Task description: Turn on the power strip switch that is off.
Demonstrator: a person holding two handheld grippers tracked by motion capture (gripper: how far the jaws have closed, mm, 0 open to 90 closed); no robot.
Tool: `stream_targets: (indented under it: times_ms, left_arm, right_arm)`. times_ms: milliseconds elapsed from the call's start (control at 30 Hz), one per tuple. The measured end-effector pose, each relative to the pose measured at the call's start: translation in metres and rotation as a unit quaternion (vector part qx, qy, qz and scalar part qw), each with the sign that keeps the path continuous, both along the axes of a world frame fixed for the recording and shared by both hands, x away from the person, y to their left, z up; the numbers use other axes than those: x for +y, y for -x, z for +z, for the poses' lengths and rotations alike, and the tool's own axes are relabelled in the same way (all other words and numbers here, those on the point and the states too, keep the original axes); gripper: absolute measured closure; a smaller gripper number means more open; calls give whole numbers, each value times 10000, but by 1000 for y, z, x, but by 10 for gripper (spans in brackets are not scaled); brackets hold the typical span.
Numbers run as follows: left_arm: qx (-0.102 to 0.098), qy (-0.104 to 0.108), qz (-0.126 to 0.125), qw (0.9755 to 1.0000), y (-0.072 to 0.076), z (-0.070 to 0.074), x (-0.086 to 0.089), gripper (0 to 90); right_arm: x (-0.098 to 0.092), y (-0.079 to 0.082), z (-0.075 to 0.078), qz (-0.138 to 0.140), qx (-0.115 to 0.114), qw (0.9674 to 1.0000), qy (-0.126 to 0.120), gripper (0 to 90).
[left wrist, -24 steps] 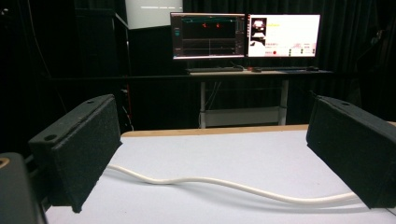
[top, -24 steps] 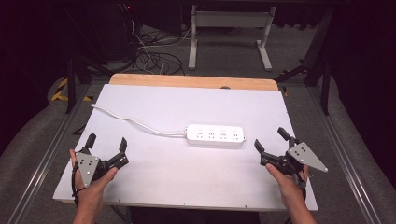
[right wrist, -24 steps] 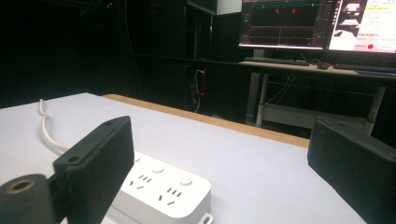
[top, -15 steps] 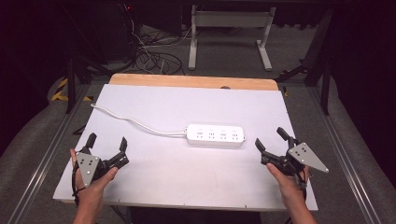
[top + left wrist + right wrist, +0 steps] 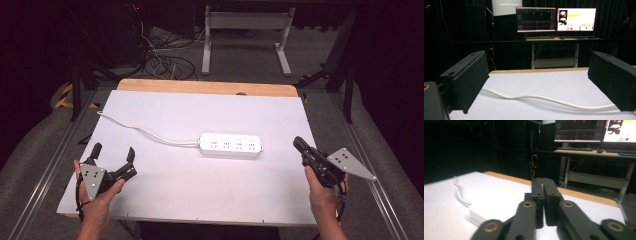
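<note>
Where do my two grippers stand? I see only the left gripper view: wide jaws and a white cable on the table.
Observer: The left gripper is open near the table's front left corner.
Operator: And the right one?
Observer: The right gripper is shut on nothing, jaws pressed together.
Operator: Where does that cable lead?
Observer: The white cable runs into a white power strip lying mid-table, between both grippers, touching neither.
</note>
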State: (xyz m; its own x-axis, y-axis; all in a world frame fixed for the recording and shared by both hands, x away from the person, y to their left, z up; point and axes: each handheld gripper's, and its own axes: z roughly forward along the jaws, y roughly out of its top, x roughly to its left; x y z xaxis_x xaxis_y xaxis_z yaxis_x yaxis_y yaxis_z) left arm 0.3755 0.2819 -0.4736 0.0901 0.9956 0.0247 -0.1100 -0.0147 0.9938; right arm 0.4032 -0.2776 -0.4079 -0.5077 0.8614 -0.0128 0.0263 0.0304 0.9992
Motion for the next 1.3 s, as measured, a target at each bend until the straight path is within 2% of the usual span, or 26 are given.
stream_targets:
  times_ms: [33,167,267,333,467,567,700,767,833,933,1167,1233,1300]
  left_arm:
    - [4,-3,4,10000,0,0,0,38]
    - [6,0,15,10000,0,0,1,39]
    - [-2,-5,11,10000,0,0,0,39]
    - [7,-8,-13,10000,-1,0,-1,39]
    - [6,-12,-2,10000,-1,0,0,39]
    - [8,-5,-1,10000,0,0,1,39]
    - [1,1,2,10000,0,-1,1,40]
    - [6,1,-8,10000,0,-1,1,40]
    - [10,-18,1,10000,1,0,1,40]
    - [8,-17,-5,10000,0,-1,1,40]
    - [4,5,-17,10000,0,-1,2,42]
    - [-6,11,-1,10000,0,0,2,42]
    - [-12,8,8,10000,0,0,3,42]
  right_arm:
    - [-1,1,6,36,47,10000,-44,900]
    - [5,-1,30,87,183,9997,106,900]
    - [20,-9,43,182,281,9991,275,900]
    - [34,-20,50,285,443,9976,441,900]
    - [66,-45,64,416,806,9930,761,900]
    - [91,-65,69,505,1139,9867,1047,900]
    - [127,-88,69,622,1554,9755,1428,900]
    - [146,-99,64,656,1729,9678,1706,900]
    - [163,-111,57,671,1954,9583,1973,900]
    - [187,-126,45,692,2286,9447,2247,900]
    - [224,-149,6,713,2900,9171,2640,900]
    - [230,-154,-5,711,3036,9109,2703,900]
    - [234,-158,-15,695,3135,9068,2731,900]
